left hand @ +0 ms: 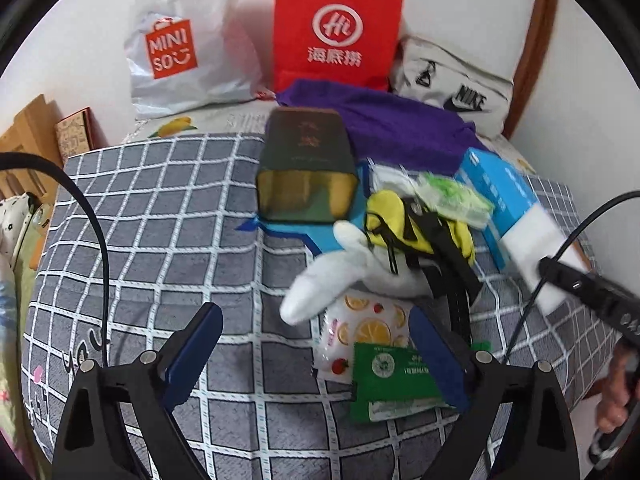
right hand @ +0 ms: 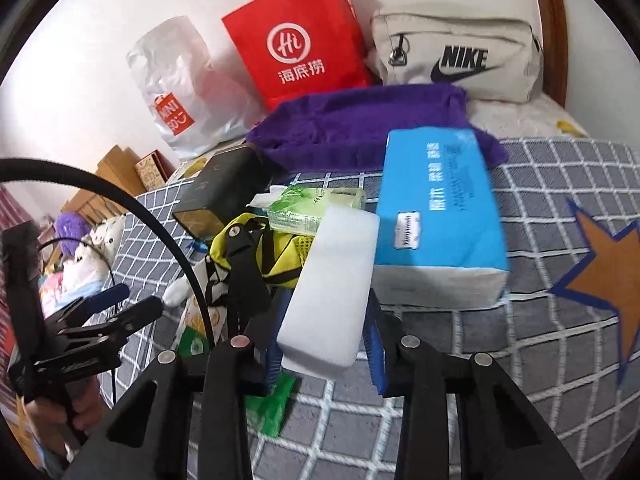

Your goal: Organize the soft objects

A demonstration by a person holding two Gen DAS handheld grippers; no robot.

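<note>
A white foam block [right hand: 332, 284] sits nearest the right wrist camera, clamped between the blue-padded fingers of the right gripper [right hand: 326, 344], tilted and lifted over the grey checked bedspread [right hand: 540, 320]. Just behind it lies a blue tissue pack [right hand: 436, 208], and to its left a green wet-wipe pack [right hand: 304, 208] rests on a yellow mesh bag [right hand: 280, 256] with black straps.

In the left wrist view, the left gripper [left hand: 316, 344] hovers with its fingers spread wide apart, holding nothing. Between and just beyond them lie a green sachet [left hand: 396, 384] and a fruit-printed packet [left hand: 360, 332], the sachet overlapping the packet's near edge. A white plush toy [left hand: 332, 276] lies across the packet's far end, touching the yellow bag. Farther back, a dark green box [left hand: 306, 168] stands on the bedspread, a purple towel [left hand: 400, 124] is crumpled behind it, and against the wall stand a white Miniso bag [left hand: 176, 44], a red paper bag [left hand: 336, 28] and a grey Nike pouch [left hand: 452, 80].
</note>
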